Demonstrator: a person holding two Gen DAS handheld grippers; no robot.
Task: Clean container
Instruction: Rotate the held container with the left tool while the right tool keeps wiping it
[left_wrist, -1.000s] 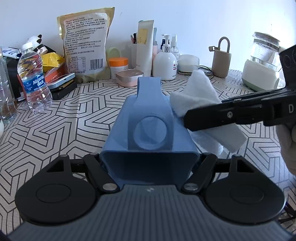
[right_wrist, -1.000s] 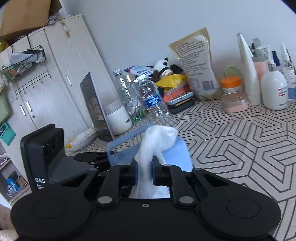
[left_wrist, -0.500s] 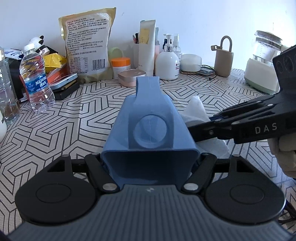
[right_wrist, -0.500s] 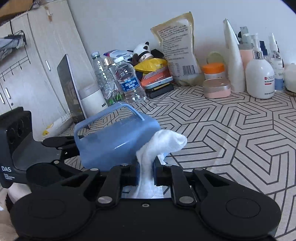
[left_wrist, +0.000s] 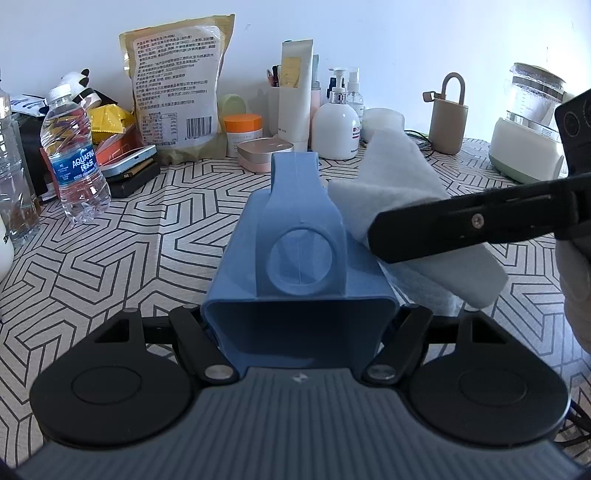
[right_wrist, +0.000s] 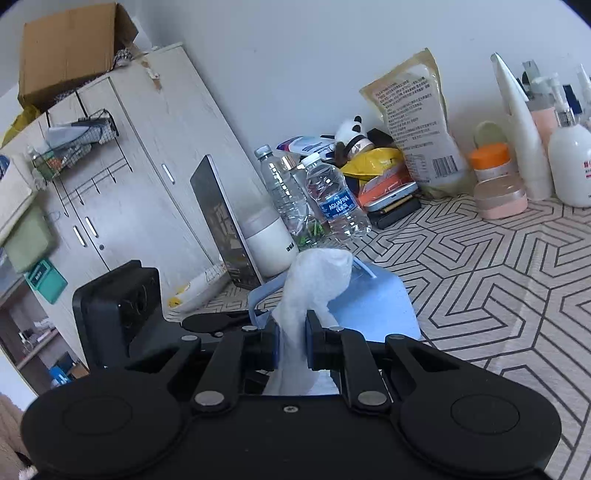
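Blue plastic fills the middle of the left wrist view: a container (left_wrist: 299, 258) lying on its side, open mouth toward the camera, its handle running away along the top. The left tongs (left_wrist: 299, 328) are clamped on it, one finger against each side wall near the mouth. It sits above a counter (left_wrist: 147, 236) covered in a black-and-white geometric pattern. To its right, a white cloth (left_wrist: 399, 192) presses against the container's upper right side, pinched by the black fingers of the right tongs (left_wrist: 373, 232), which reach in from the right edge. Half a second ago the cloth sat lower, mostly hidden beside the container; now it stands higher, near the handle. A water bottle (left_wrist: 75, 162) stands at the left, and a large printed bag (left_wrist: 177, 88) and a white pump bottle (left_wrist: 335, 127) line the back wall.

From the right wrist view, the right tongs (right_wrist: 291, 347) are shut on the white cloth (right_wrist: 314, 284), which rises in a bunched column between the blue pads. Its tip rests on the blue container (right_wrist: 373, 306), just beyond the fingers. Compared with the earlier frame, the container now appears farther under the cloth rather than off to the left. The left tongs' black body (right_wrist: 118, 314) shows at the left. A pale cabinet (right_wrist: 147, 147) stands behind, and the water bottle (right_wrist: 336, 195) sits on the counter (right_wrist: 498, 266).
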